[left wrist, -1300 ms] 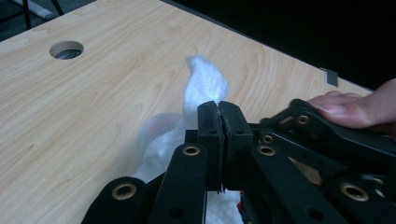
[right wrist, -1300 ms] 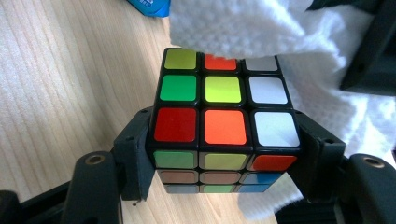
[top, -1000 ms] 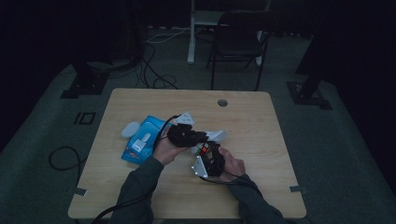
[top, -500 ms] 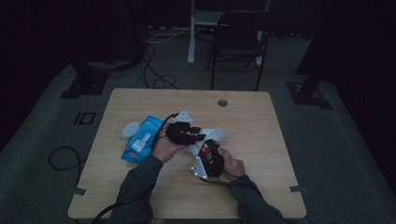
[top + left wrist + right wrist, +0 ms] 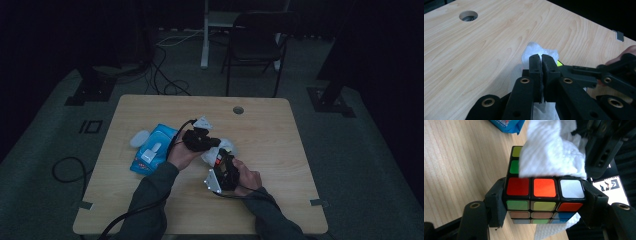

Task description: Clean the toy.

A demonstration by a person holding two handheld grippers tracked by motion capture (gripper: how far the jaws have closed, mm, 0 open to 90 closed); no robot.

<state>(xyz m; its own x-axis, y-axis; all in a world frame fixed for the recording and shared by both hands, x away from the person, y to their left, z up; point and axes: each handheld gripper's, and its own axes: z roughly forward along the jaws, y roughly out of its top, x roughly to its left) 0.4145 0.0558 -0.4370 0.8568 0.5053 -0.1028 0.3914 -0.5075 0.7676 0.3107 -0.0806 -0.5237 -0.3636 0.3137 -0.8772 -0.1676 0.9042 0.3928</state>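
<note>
My right gripper [image 5: 545,200] is shut on a colour-tiled puzzle cube [image 5: 544,192], one jaw on each side, held just above the table [image 5: 280,145]. A crumpled white wipe [image 5: 551,152] drapes over the cube's top and far side. My left gripper [image 5: 541,58] has just been closing, and its pads now pinch that wipe [image 5: 534,50] directly above the cube. From the high view both hands meet at mid-table, with the left gripper [image 5: 214,144] just above the right gripper [image 5: 220,160] and the wipe [image 5: 226,147] between them.
A blue wipes pack [image 5: 152,147] lies left of the hands, with a small white object [image 5: 139,138] beside it. A cable hole [image 5: 238,110] sits near the table's far edge. Beyond the table stands a dark chair [image 5: 260,45]. Cables trail off the near-left edge.
My left gripper has shifted slightly toward the cube and its jaws have closed on the wipe. The right hand and the cube have stayed where they were.
</note>
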